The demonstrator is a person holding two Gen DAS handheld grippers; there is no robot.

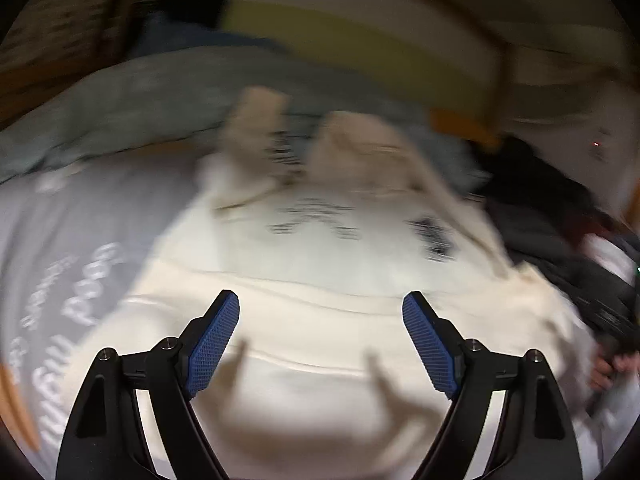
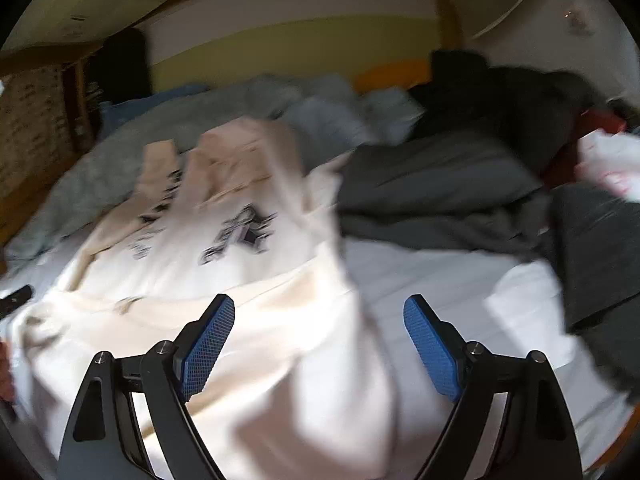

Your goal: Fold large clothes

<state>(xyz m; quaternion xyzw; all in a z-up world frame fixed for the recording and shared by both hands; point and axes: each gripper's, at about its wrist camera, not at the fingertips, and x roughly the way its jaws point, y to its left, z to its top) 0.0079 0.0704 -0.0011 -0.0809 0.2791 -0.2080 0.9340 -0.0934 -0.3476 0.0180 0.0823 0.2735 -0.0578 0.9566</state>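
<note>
A large cream sweatshirt [image 1: 320, 280] with dark printed letters lies spread on a bed, its hood or sleeves bunched at the far end. It also shows in the right wrist view [image 2: 240, 264]. My left gripper [image 1: 320, 304] is open and empty, hovering above the garment's near hem. My right gripper [image 2: 319, 306] is open and empty above the sweatshirt's right edge. Both views are motion-blurred.
A grey sheet with white lettering [image 1: 80, 264] covers the bed on the left. A grey-blue blanket [image 1: 160, 96] lies behind. Dark grey clothes [image 2: 460, 184] pile at the right, with a white sheet [image 2: 440, 292] beneath. A wooden headboard [image 2: 288, 4] and wall stand behind.
</note>
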